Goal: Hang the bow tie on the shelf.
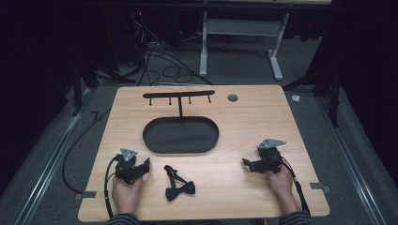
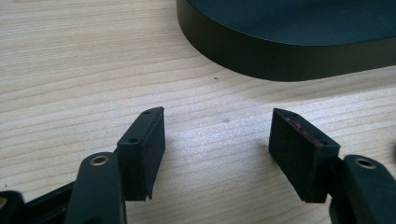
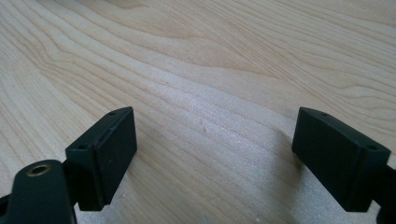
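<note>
Lying untouched near the left gripper (image 1: 141,167): bow tie (image 1: 177,183); both left and right gripper (image 1: 250,163) spread, gripping nothing; hanger stand (image 1: 179,97) waiting bare.

Left gripper (image 2: 217,140) fingers spread wide over bare wood near black tray (image 2: 280,51).

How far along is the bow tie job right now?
Nothing looks done yet: the bow tie lies flat on the table, untouched. Both left tongs and right tongs are open and hold nothing. Left: grasping it and moving it, probably to the hook stand.
</note>
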Available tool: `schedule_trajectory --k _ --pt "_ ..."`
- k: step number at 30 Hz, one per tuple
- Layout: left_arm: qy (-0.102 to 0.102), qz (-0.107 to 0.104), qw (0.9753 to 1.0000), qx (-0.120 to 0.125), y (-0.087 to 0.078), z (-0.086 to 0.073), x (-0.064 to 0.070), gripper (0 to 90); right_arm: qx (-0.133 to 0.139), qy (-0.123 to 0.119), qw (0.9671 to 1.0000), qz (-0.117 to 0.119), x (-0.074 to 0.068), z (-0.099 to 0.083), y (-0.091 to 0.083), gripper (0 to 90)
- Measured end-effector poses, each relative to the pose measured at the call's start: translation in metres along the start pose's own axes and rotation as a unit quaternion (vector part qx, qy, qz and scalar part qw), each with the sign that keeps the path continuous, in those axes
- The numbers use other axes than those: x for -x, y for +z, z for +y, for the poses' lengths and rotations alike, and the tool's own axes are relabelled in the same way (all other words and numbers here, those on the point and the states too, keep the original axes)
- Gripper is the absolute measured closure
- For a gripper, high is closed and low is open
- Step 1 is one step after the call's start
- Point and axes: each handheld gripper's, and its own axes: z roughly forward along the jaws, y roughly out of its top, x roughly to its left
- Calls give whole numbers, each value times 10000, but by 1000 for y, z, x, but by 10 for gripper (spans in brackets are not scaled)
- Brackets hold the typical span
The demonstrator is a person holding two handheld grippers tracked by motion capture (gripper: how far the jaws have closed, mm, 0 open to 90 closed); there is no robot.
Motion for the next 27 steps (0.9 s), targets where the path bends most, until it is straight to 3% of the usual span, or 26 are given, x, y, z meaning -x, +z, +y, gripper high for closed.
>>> schedule_trajectory --k 27 --pt "6 -37 10000 -21 0 0 0 344 0 -16 10000 0 0 0 0 148"
